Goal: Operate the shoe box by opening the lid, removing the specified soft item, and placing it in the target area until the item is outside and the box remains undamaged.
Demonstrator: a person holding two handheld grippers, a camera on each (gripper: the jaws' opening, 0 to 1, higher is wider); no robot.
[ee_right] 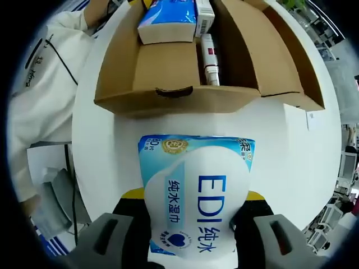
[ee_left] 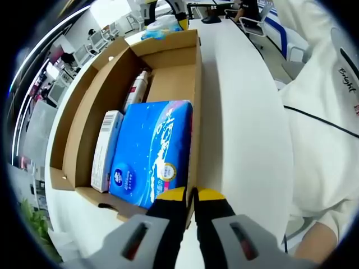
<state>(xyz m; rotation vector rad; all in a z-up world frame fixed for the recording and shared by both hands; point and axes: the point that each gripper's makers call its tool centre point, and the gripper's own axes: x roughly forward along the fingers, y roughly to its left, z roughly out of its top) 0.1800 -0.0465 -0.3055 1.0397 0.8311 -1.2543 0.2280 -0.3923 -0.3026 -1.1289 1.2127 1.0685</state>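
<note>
In the left gripper view, the left claw with its yellow-tipped black jaws rises from the bottom, the jaws nearly together and clamped on the near wall of the open brown cardboard shoe box, at its corner. The box sits on the white round-edged bench with its lid folded out to the far side. Inside lie a blue plastic pack of tissues against the near wall, a slim white carton with printed labels just beside it, and a white and red tube-shaped bottle further along. A person in a white jacket stands at the bench edge.

In the right gripper view, the right claw grips a soft light-blue and white pack of wet wipes between its spread jaws. The pack is outside the box, over the bench, just in front of the box's end wall. Beyond that wall, the tissue pack, carton and bottle lie inside.
</note>
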